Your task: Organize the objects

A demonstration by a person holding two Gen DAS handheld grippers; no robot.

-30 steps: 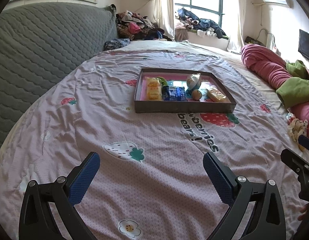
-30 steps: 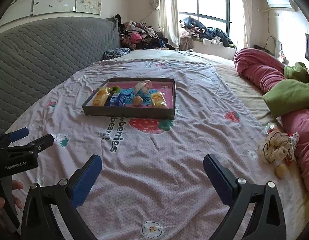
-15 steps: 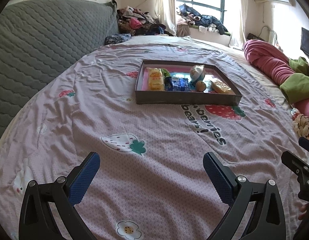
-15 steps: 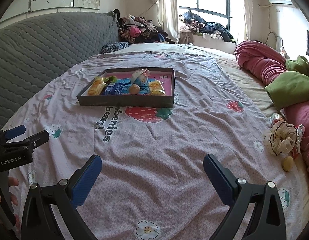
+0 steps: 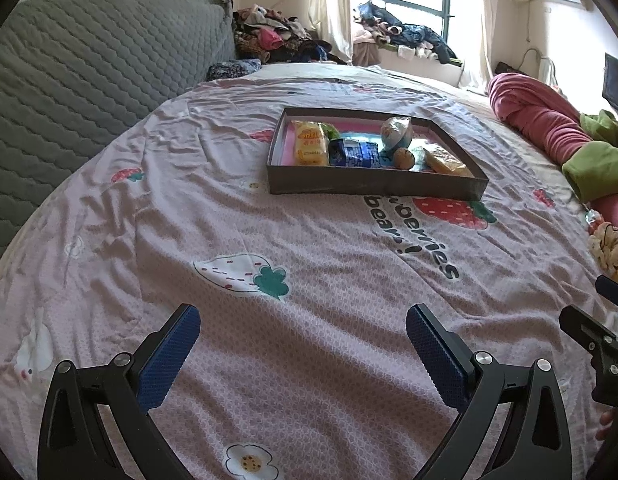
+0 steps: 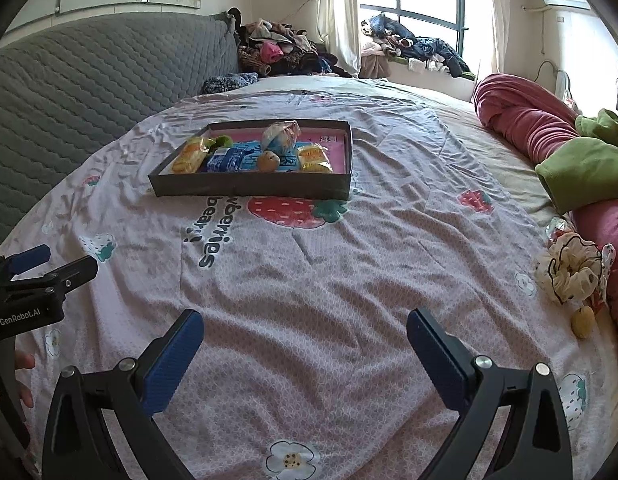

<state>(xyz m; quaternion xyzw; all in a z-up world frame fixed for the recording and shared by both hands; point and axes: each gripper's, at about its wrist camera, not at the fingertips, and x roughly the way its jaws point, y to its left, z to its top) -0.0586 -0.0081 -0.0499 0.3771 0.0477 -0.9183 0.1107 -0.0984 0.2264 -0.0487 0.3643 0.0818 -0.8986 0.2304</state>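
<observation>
A dark shallow tray [image 5: 373, 188] [image 6: 249, 190] with a pink floor sits on the bed ahead. It holds yellow snack packs [image 5: 308, 143] [image 6: 315, 159], a blue pack [image 5: 355, 153] [image 6: 229, 159], a round wrapped item [image 5: 397, 132] [image 6: 280, 137] and a small brown ball [image 5: 405, 159] [image 6: 268, 160]. My left gripper [image 5: 303, 344] is open and empty, well short of the tray. My right gripper [image 6: 305, 344] is open and empty too. A small yellow toy [image 6: 583, 321] lies loose at the right.
The bed has a pink strawberry-print sheet [image 5: 269, 240]. A grey quilted headboard [image 5: 69, 80] runs along the left. Red and green bedding [image 6: 549, 140] is piled on the right, with a floral scrunchie-like cloth [image 6: 569, 272]. Clothes are heaped by the window [image 6: 413, 44].
Both grippers have moved forward toward the tray, which looks closer and larger. Both stay open and empty.
</observation>
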